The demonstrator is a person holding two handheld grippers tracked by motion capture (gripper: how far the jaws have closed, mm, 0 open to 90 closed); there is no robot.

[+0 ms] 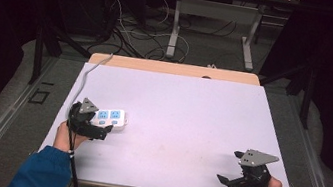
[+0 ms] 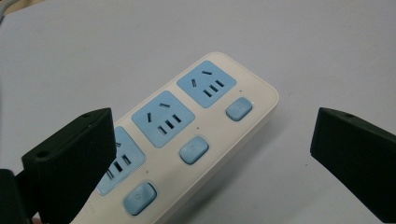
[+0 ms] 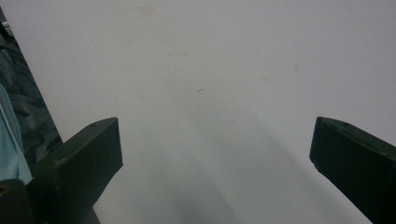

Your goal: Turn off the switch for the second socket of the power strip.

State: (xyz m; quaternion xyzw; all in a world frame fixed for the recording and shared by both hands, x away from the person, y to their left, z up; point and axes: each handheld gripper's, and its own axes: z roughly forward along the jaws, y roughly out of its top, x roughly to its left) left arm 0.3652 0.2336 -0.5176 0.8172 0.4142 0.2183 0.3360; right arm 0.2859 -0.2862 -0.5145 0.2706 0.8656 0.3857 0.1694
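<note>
Right, the power strip (image 1: 111, 118) lies flat on the white tabletop (image 1: 184, 127) at the left of the frame in the high view, sockets and buttons facing up, its cord (image 1: 87, 77) trailing off toward the upper left. The left gripper (image 1: 93, 125) sits right over its near end, fingers (image 2: 70, 163) spread wide on either side of the casing and pressing on nothing. In the left gripper view one finger overlaps the nearest socket while the other stands well clear over bare white surface, so the strip rests on its own weight. My read: face-up placement leaves the switches reachable from above. Down at the lower right, the right gripper (image 1: 233, 169) hangs above bare tabletop, well apart from the strip, fingers (image 3: 84, 158) gaping just as wide, holding nothing, probably parked out of the way.
</note>
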